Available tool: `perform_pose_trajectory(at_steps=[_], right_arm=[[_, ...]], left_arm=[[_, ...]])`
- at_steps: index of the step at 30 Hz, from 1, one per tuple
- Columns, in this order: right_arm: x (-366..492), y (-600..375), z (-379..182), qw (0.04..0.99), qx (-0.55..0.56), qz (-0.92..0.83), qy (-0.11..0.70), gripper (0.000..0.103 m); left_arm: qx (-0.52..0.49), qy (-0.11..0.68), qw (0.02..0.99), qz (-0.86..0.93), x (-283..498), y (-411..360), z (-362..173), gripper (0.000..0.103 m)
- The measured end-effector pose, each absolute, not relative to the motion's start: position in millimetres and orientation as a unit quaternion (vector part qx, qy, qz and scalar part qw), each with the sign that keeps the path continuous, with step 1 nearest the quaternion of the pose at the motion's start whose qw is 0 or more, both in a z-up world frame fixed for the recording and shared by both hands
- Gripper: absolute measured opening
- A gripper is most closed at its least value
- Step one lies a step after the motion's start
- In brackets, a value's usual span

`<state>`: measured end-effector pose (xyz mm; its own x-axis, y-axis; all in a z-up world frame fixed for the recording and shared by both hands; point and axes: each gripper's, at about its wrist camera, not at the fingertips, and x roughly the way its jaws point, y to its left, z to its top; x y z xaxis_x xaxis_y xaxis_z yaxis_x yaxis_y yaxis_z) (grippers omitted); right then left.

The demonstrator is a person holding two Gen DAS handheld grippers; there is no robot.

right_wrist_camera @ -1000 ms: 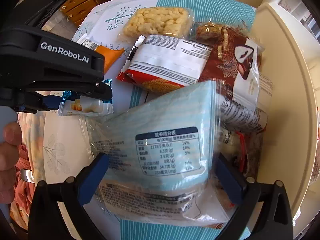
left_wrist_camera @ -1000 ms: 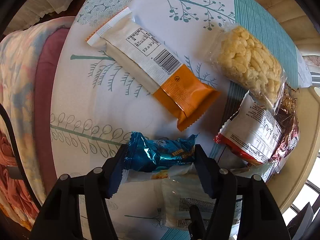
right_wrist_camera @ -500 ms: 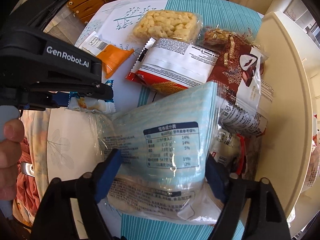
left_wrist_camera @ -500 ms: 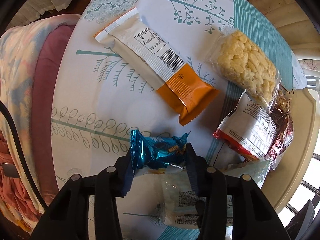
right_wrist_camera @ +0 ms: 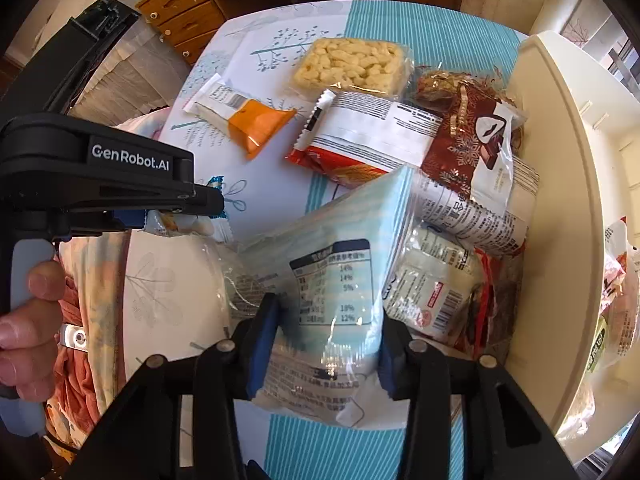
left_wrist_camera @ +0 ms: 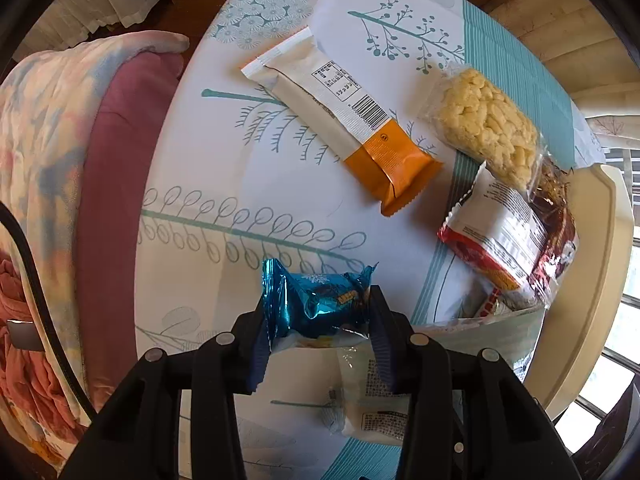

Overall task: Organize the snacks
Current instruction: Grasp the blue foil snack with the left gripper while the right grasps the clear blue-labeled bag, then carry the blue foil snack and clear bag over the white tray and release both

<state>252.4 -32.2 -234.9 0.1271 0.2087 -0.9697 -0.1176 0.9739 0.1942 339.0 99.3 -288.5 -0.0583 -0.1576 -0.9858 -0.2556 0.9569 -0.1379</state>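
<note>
Blue-foil small snack packet point(left_wrist_camera: 316, 304): pinched in left gripper point(left_wrist_camera: 318, 334), lifted off tablecloth; light, crinkly, slippery.
Pale-blue striped plastic pouch point(right_wrist_camera: 340, 276): right gripper point(right_wrist_camera: 326, 344) jaws closing on its middle; soft, buckles.
Grip: mid-body, not seams.
Far: orange-white wrapped bar point(left_wrist_camera: 344, 128) on table.

snack pile point(right_wrist_camera: 460, 184) crowding right, tablecloth point(left_wrist_camera: 248, 184) bare left

On the desk point(left_wrist_camera: 280, 200) the barcoded bar point(left_wrist_camera: 344, 128) lies left of the puffed-rice pack point(left_wrist_camera: 486, 126), which overlaps the piled packets point(left_wrist_camera: 504, 240) beside the tray point(left_wrist_camera: 592, 280)
</note>
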Motion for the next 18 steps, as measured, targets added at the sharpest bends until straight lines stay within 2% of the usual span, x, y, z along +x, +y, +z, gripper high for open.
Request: perform_pose_trajectory(at_steps=[9,18], right_arm=[[233.2,-23.9,-211.9,0.760,0.028,0.094,0.642,0.031],[210.2,-27.6,-183.4,0.780,0.048,0.057,0.622,0.030]], left_arm=[[-0.144,0.714,0.685,0.019,309.5,110.4,-259.6,0.041],[-0.141,0.674,0.724,-0.017,279.1,118.3,-217.7,0.041]])
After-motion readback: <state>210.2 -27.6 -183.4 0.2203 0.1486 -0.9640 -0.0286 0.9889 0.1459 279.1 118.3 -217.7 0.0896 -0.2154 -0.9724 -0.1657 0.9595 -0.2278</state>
